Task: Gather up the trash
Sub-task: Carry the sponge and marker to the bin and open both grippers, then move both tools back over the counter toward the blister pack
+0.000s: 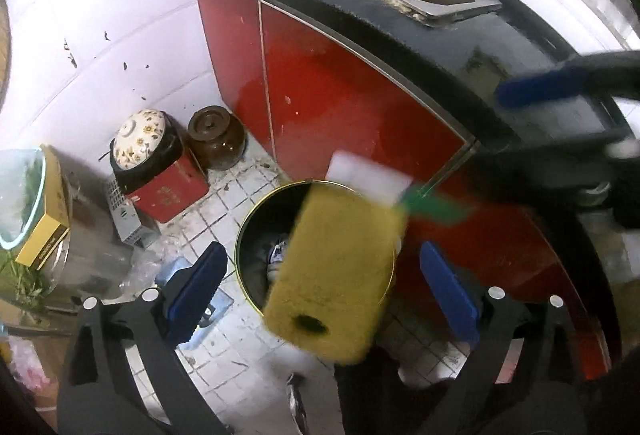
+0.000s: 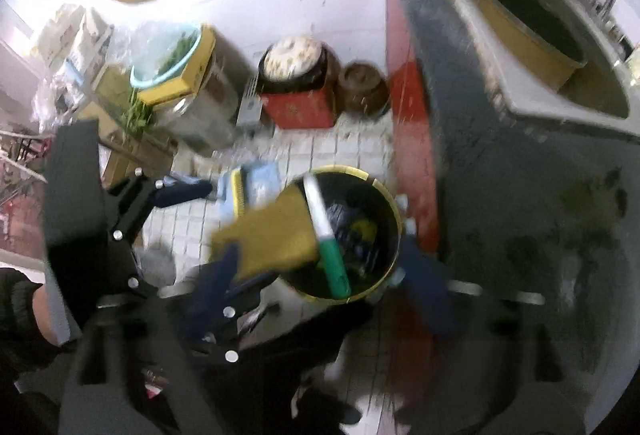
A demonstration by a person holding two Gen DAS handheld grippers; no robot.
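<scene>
A black bin with a yellow rim (image 1: 256, 211) stands on the tiled floor against the red cabinet. A yellow sponge (image 1: 336, 275) hangs in the air over it, between the blue pads of my left gripper (image 1: 324, 287), with a gap on each side; those jaws are open. A blurred white and green piece (image 1: 372, 181) is in the air above the sponge. In the right wrist view the sponge (image 2: 268, 235) and the white and green piece (image 2: 320, 211) lie over the bin's rim (image 2: 340, 171). My right gripper (image 2: 320, 287) is open above them, gripping nothing.
Red cabinet doors (image 1: 320, 95) carry a black counter (image 1: 460, 47) with a steel sink (image 1: 440, 7). By the white wall stand a brown jar (image 1: 216, 143), a flower-lidded pot (image 1: 140, 139) on a red box, and a basin on a yellow box (image 1: 44, 227). A blue item (image 2: 256, 183) lies on the floor.
</scene>
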